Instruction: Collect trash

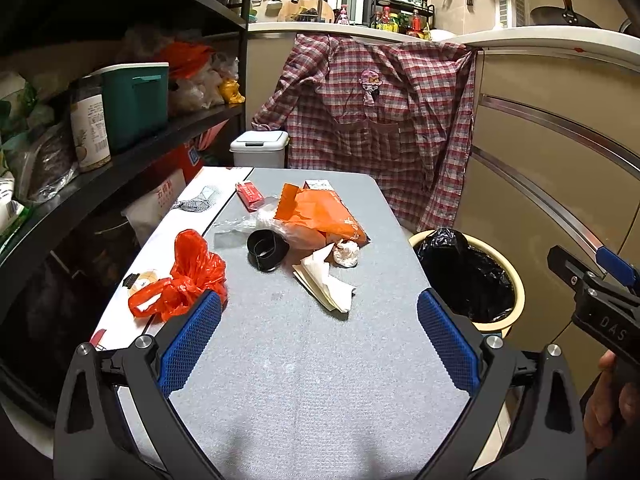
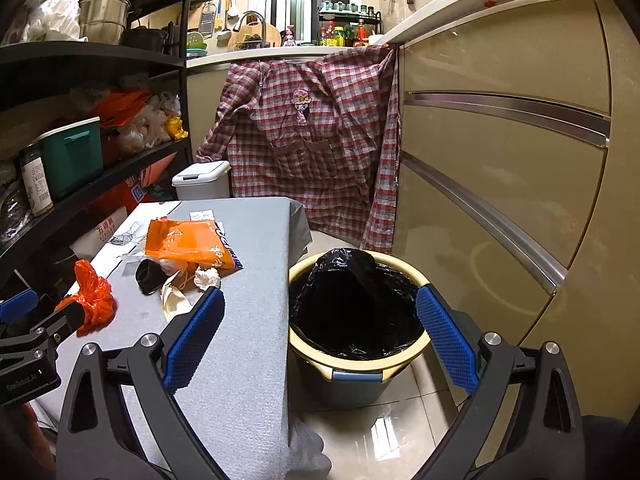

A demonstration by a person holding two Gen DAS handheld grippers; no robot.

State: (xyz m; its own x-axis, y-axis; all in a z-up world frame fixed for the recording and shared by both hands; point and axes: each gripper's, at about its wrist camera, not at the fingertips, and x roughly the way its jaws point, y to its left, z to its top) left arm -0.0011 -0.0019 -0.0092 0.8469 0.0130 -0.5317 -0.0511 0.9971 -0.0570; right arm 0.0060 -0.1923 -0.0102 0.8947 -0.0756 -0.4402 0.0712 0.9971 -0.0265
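On the tabletop (image 1: 304,360) the trash lies in a cluster at the far half: a bag (image 1: 180,276) at 9 o'clock of the ring (image 1: 266,250), tissue (image 1: 324,280) at 4 o'clock of it, a wad (image 1: 346,253) just beyond the tissue, a wrapper (image 1: 320,216) behind, a box (image 1: 249,195) at 11 o'clock. The bin (image 2: 352,320) stands on the floor just right of the tabletop; a shelf (image 1: 120,152) runs along its left

The counter (image 1: 320,360) wears a matt grey, finely textured cover, on which lie a glossy, crinkled red plastic bag (image 1: 180,280) and soft white paper tissues (image 1: 324,280). The bin liner (image 2: 356,304) is shiny black plastic film. The floor tiles (image 2: 384,432) look smooth and glossy.
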